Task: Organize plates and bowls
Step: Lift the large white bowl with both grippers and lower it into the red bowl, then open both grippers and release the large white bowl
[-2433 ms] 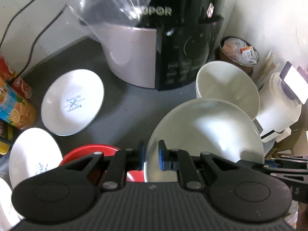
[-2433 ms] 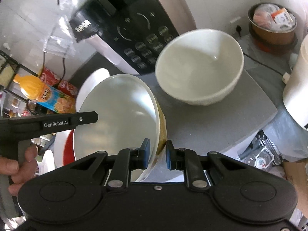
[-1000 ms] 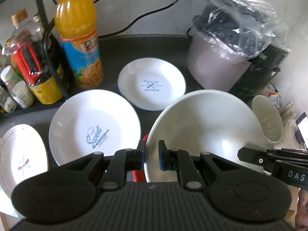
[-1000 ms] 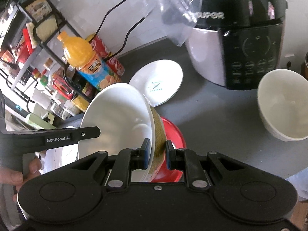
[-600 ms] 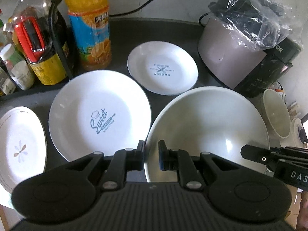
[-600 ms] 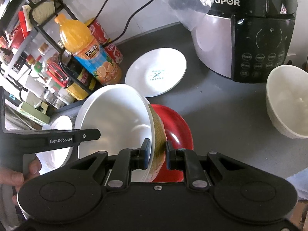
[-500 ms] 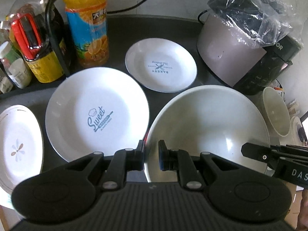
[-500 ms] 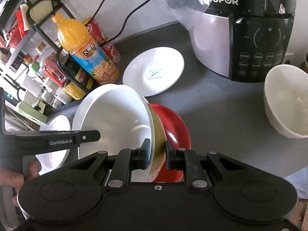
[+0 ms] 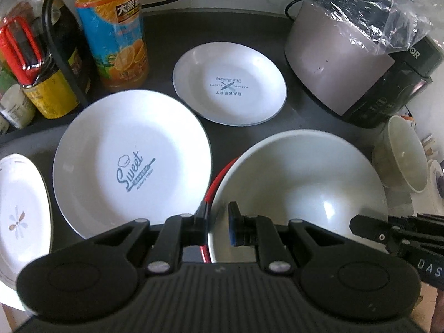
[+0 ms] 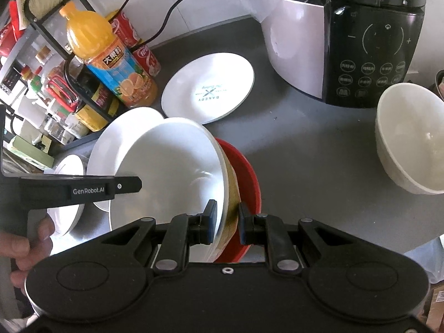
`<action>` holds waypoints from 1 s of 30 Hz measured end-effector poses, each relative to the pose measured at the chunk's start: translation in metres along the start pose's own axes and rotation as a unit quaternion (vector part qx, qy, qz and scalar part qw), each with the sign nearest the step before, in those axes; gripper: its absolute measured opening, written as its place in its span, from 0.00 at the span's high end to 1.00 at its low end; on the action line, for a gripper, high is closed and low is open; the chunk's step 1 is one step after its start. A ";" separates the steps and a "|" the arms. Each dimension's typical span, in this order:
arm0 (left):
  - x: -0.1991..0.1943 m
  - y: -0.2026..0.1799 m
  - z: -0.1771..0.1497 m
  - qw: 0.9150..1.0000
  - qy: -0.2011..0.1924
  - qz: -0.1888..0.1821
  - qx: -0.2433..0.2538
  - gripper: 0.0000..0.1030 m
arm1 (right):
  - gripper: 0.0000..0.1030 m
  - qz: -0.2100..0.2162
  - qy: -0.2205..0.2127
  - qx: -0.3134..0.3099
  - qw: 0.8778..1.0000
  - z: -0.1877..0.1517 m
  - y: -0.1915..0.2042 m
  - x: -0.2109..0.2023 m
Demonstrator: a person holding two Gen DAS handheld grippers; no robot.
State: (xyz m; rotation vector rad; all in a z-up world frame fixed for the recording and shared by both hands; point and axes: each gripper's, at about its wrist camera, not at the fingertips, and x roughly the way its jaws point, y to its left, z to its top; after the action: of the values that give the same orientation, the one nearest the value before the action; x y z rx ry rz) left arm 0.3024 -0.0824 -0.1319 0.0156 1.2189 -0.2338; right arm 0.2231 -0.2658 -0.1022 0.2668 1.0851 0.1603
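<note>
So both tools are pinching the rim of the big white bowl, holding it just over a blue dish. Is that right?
Not quite: the dish under the big white bowl is red, not blue, as the right wrist view shows clearly. The rest holds: the left tool and the right tool each pinch the bowl's rim.

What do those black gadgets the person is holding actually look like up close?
Both are matt black plastic. The left gripper has a ribbed body, two rounded lobes and linked fingers with blue pads and silver pivot pins. The right gripper has a smooth body. White lettering marks their sides: "GenRobot.AI" on the left one, "DAS" on the right. No sleeve shows.
</note>
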 end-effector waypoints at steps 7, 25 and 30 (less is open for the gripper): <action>0.002 -0.009 0.001 0.999 -0.006 0.024 0.027 0.87 | 0.77 0.004 -0.007 -0.004 1.000 0.005 -0.001 -0.001; -0.025 -0.031 0.018 0.997 -0.033 0.064 0.042 0.39 | 0.48 0.019 -0.053 0.029 0.998 -0.003 -0.017 -0.033; -0.026 -0.051 0.021 0.995 -0.038 0.073 0.060 0.27 | 0.38 0.024 -0.061 0.065 0.996 -0.010 -0.040 -0.038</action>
State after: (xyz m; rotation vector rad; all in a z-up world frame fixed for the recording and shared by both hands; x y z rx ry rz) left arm 0.3039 -0.1302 -0.0946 0.1983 1.1218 -0.1792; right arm 0.1970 -0.3127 -0.0860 0.4155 0.9693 0.1148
